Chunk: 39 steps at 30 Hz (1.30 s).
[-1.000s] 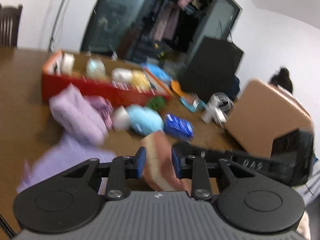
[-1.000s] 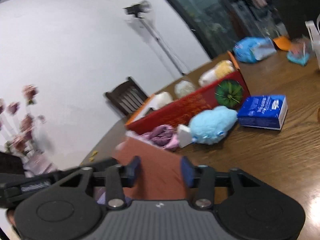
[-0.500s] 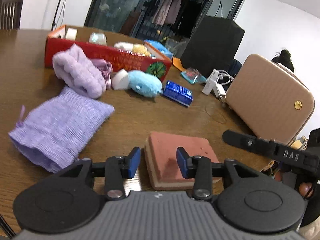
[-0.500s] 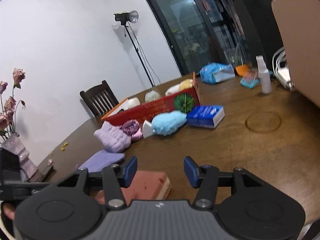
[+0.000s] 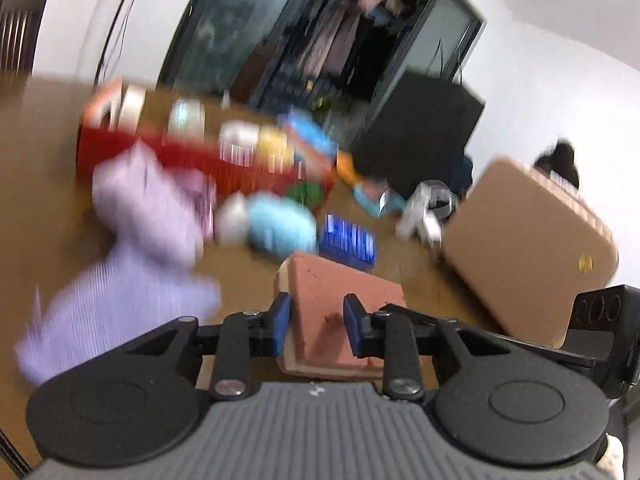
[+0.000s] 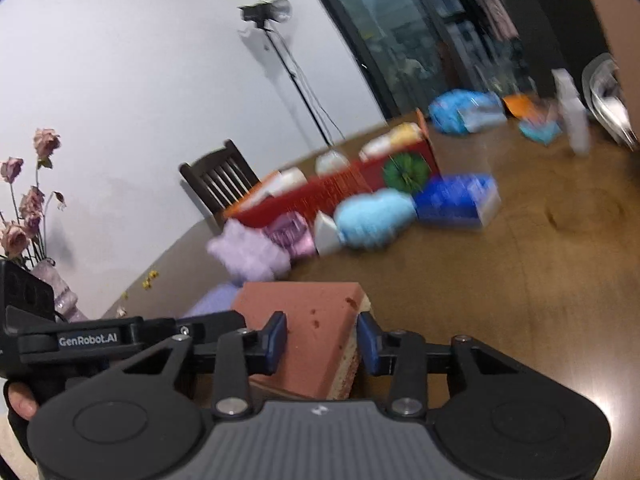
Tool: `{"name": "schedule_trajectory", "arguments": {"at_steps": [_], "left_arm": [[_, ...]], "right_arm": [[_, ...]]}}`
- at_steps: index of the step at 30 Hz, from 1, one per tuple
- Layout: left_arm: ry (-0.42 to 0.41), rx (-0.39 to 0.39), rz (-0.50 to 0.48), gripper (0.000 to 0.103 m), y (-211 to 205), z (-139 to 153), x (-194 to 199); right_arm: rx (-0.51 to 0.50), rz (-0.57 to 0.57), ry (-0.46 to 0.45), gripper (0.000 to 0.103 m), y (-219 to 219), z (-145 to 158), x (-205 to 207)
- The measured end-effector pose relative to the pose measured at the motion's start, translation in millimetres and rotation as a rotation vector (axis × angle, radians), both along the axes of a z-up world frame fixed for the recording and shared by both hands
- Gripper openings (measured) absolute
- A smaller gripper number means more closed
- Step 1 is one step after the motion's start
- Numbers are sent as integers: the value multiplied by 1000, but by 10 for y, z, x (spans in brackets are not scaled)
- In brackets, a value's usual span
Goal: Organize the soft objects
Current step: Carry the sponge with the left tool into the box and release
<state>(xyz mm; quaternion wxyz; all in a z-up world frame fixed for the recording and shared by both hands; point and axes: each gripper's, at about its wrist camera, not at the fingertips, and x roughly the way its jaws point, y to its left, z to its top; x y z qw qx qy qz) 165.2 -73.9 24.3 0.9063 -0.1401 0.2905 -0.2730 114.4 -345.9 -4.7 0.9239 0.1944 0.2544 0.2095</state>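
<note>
A sponge [image 5: 340,280] with a red-brown top and a tan underside is tilted up above the wooden table [image 5: 48,200]. My left gripper [image 5: 316,330] has it between its blue pads, and the jaws are closing, denting its near edge. In the right wrist view the same sponge [image 6: 304,304] sits between the pads of my right gripper [image 6: 322,342], whose jaws are also closing on a corner. The two grippers hold it from opposite sides. Both views are motion-blurred.
A red box [image 5: 248,168] with soft items stands at the back. Before it lie a purple fluffy cloth [image 5: 148,208], a blue plush [image 5: 280,228] and a blue tissue pack [image 5: 348,240]. A lavender knit pouch [image 5: 116,312] lies left, a tan case [image 5: 528,240] right.
Half a second ago the sponge lay flat on the table between wider jaws. Now both pairs of jaws have narrowed onto it and it is tipped up.
</note>
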Motion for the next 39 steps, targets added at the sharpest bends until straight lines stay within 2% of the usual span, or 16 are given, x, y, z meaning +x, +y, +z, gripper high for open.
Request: {"name": "schedule_trajectory", "arguments": {"at_steps": [4,6,8,12,14,16,18,22,24,26,32,35,39], "left_arm": [[-61,9,35,29,86,423,563],[-70,27,53,29,151,572,955],[-44,41,78,29,228,632,1373],[58,79,120,29,428,510,2164],[104,105,146,29,535,406,2427],[121,137,166,32,623,304,2545],[124,165,166,41,691,206,2590],[92,242,155,55,728,126,2553],[69,249,143,60,731,161,2501],[40,270,144,64,729,223,2446],[-30,266,167,67,781,529,2149],[-80,255,160,71,778,719,1910],[-145,248,156,73,727,911,1551]], "right_arm": [[-12,39,-77,39,91,440,651],[-5,58,-82,39,159,605,1119],[0,73,-57,39,257,682,1605],[-14,99,46,39,553,606,2507],[-41,118,91,39,745,496,2845],[-44,143,141,39,905,359,3084],[-36,163,179,39,1031,239,3207],[-88,213,209,42,1273,69,3267],[-93,232,230,50,1349,24,3270],[-94,238,235,53,1377,41,3254],[-110,193,137,57,1204,487,2975],[-143,145,59,63,976,781,2710],[-175,78,-7,66,637,1047,2316]]}}
